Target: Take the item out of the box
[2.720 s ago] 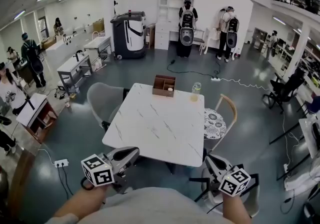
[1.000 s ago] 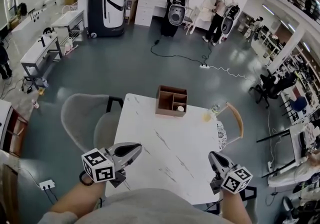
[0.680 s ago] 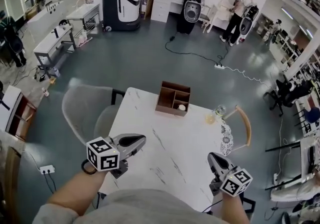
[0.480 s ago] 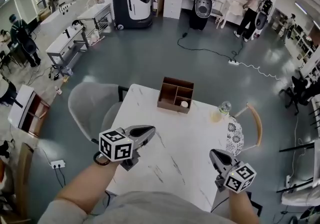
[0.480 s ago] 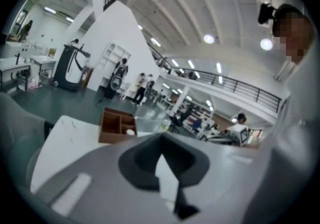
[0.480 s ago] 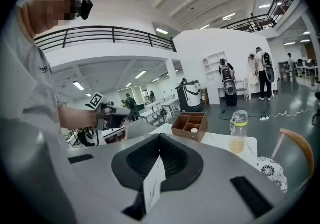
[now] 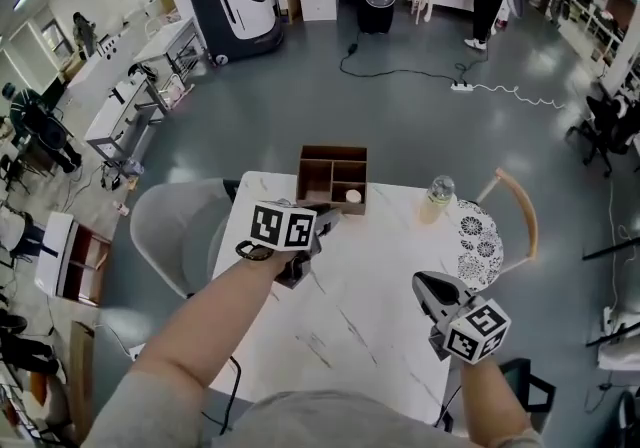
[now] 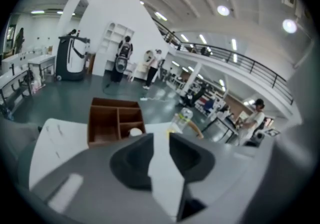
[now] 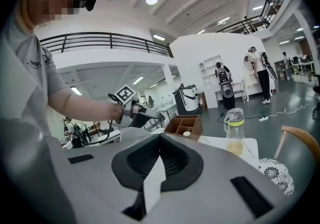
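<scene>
A brown wooden box (image 7: pixel 332 176) with compartments stands at the far edge of the white marble table (image 7: pixel 370 311). A small round white item (image 7: pixel 352 197) lies in its near right compartment. My left gripper (image 7: pixel 325 219) reaches out just short of the box's near wall. In the left gripper view the box (image 8: pixel 116 120) and the item (image 8: pixel 135 131) lie straight ahead of my left gripper (image 8: pixel 161 140). Its jaws have just been opening and stand apart with nothing between them. My right gripper (image 7: pixel 425 282) hovers over the table's right side, shut and empty, as the right gripper view (image 9: pixel 160 136) also shows.
A clear bottle of yellowish drink (image 7: pixel 436 199) stands right of the box. A grey chair (image 7: pixel 175 231) is at the table's left. A wooden chair with a patterned cushion (image 7: pixel 485 236) is at its right. People, carts and cables fill the floor beyond.
My left gripper has gone forward across the table towards the box, and its jaws have parted. The right gripper has shifted only slightly.
</scene>
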Demonstrator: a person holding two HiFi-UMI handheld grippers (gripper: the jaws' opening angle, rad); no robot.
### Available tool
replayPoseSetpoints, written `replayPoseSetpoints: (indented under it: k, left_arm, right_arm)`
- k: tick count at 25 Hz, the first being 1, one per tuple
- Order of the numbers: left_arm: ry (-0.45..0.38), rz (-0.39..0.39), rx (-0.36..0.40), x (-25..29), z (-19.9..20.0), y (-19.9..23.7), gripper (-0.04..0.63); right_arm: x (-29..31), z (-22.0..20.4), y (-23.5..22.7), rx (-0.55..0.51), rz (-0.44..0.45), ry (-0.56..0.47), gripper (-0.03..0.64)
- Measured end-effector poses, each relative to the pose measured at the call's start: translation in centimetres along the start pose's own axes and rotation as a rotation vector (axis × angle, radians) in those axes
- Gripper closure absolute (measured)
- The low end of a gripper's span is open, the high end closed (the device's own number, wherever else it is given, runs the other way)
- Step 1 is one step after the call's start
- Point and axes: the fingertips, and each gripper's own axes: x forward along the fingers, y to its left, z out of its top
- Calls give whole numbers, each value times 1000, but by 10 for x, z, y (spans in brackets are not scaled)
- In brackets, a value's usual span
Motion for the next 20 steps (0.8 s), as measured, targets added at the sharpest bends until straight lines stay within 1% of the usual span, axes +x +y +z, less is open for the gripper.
replayPoseSetpoints:
  k: [4,6,10,13,17,20]
  left_arm:
    - [57,37,28,30,0,19,493]
    - [67,50,37,38,2,26,489]
    - [73,54,24,49,4,33,489]
    - [97,67,27,58,2,42,488]
    - [166,92,35,75,5,56,470]
    - [220,100,25,94,10,63,440]
  right_arm:
    - [20,1,-9,-15,-21,-7,611]
    - [29,4,-14,-19,-28,-10,611]
    - [42,7,-26,-17,-37,-1,611]
    - [50,8,-35,-17,-46,5,611]
    - [65,11,-45,-23,-61,15,611]
    - [77,11,-52,-20,-64,24,611]
